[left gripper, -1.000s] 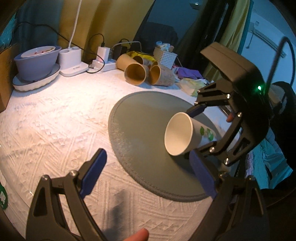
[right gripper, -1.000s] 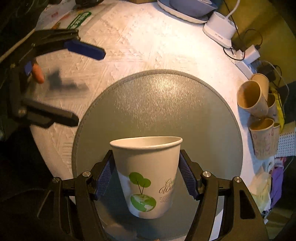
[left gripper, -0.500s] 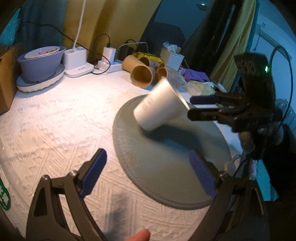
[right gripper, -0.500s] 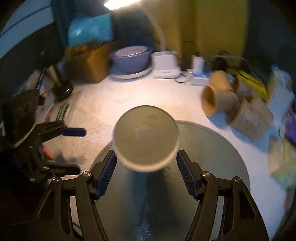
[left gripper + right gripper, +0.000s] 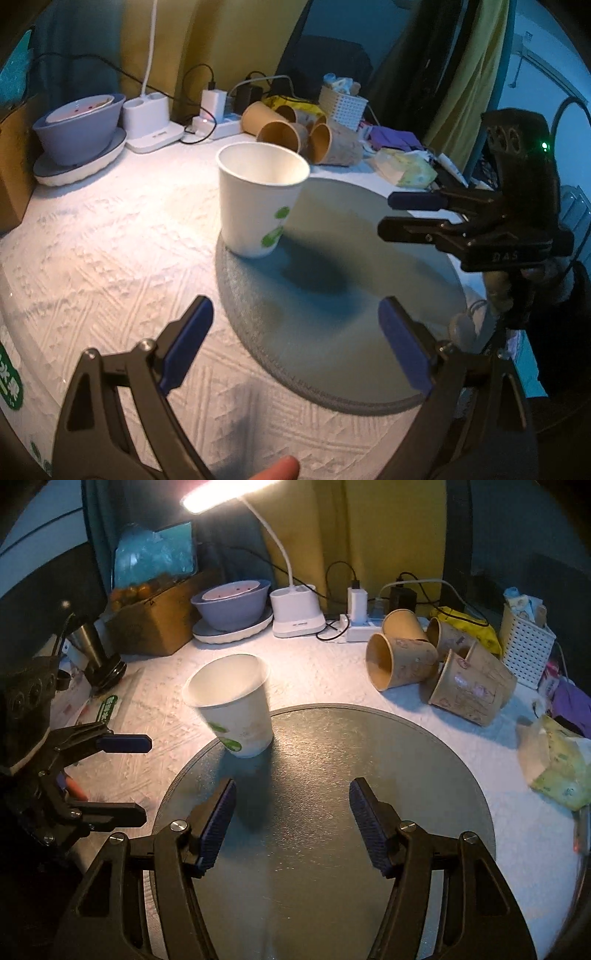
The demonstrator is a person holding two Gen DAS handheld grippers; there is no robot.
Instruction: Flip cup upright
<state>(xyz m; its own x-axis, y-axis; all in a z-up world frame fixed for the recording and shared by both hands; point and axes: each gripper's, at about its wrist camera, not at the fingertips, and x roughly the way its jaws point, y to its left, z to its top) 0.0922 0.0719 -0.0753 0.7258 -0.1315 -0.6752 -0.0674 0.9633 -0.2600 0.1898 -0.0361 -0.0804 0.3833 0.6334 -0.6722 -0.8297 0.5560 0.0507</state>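
Observation:
A white paper cup with a green tree print (image 5: 258, 201) stands mouth up on the far left edge of the round grey mat (image 5: 354, 295); it leans slightly in the right wrist view (image 5: 234, 705). My right gripper (image 5: 291, 827) is open and empty, pulled back from the cup over the mat; it also shows in the left wrist view (image 5: 413, 214). My left gripper (image 5: 295, 347) is open and empty, low over the tablecloth in front of the mat; it also shows in the right wrist view (image 5: 122, 775).
Several brown paper cups (image 5: 439, 668) lie on their sides at the back. A purple bowl on a plate (image 5: 232, 609), a lamp base (image 5: 295, 613), a power strip (image 5: 358, 627), a white basket (image 5: 524, 646), a cardboard box (image 5: 155, 620) and a crumpled green packet (image 5: 557, 764) ring the table.
My right gripper swung the cup from lying sideways to mouth up, set it on the mat's edge, let go and drew back. My left gripper stayed open.

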